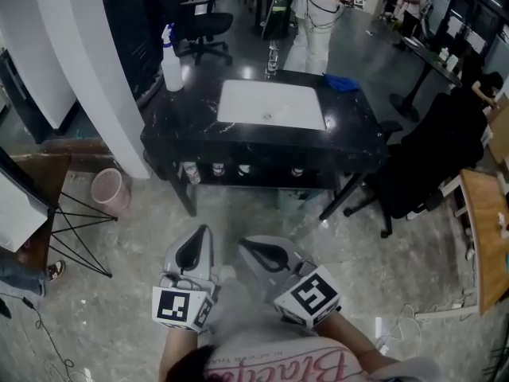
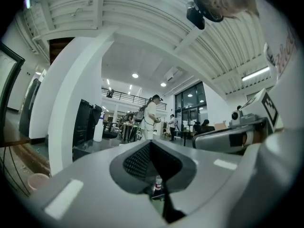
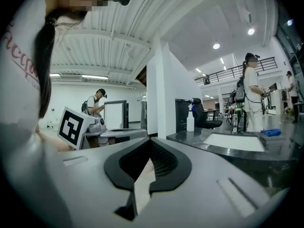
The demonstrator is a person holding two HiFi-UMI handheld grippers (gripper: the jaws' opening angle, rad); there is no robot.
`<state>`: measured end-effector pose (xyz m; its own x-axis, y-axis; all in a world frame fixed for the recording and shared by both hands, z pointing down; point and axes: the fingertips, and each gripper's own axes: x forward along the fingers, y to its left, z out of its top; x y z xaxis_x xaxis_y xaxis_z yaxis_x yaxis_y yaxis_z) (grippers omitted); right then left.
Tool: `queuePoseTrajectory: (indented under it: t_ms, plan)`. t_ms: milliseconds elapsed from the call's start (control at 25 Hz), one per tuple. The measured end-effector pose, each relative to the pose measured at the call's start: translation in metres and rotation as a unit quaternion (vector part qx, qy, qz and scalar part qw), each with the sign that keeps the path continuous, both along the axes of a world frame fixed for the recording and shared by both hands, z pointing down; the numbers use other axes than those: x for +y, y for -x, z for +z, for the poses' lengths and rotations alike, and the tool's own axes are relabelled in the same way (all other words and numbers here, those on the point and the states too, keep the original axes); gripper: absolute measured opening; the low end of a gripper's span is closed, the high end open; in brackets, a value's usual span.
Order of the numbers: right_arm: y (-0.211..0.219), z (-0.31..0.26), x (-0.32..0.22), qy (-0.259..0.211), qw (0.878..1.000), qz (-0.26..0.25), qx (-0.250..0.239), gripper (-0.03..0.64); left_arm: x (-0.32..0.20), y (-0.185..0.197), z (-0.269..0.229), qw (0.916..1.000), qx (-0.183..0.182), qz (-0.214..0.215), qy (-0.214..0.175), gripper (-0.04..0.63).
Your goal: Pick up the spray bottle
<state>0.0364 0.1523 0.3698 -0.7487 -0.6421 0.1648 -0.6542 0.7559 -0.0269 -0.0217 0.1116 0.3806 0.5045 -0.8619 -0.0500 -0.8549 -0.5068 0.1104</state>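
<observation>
The white spray bottle (image 1: 171, 64) with a blue head stands upright on the far left corner of the black table (image 1: 183, 124). It also shows small in the left gripper view as the bottle (image 2: 99, 126), and in the right gripper view as the bottle (image 3: 190, 120). Both grippers are low in the head view, over the floor and well short of the table. My left gripper (image 1: 202, 233) is shut and holds nothing. My right gripper (image 1: 245, 243) beside it has its jaws together, also with nothing in them. Both point toward the table.
A white mat (image 1: 270, 104), a clear water bottle (image 1: 273, 58) and a blue cloth (image 1: 342, 83) are on the table. Small bottles (image 1: 217, 169) line its lower shelf. A pink bin (image 1: 109, 189) stands left, a black office chair (image 1: 433, 161) right. A person (image 1: 314, 22) stands behind the table.
</observation>
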Motion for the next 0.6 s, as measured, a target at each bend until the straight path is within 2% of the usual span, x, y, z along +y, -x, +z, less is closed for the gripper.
queuePoseTrajectory:
  t_ms: [320, 600]
  plan:
    - [0.030, -0.009, -0.085, -0.019, 1.000, -0.012, 0.013, 0.002, -0.091, 0.026, -0.008, 0.9999, 0.005, -0.003, -0.011, 0.000]
    - [0.056, -0.016, -0.144, -0.039, 0.999, -0.014, 0.004, 0.002, -0.143, 0.040, -0.010, 0.9999, -0.003, 0.007, -0.013, 0.000]
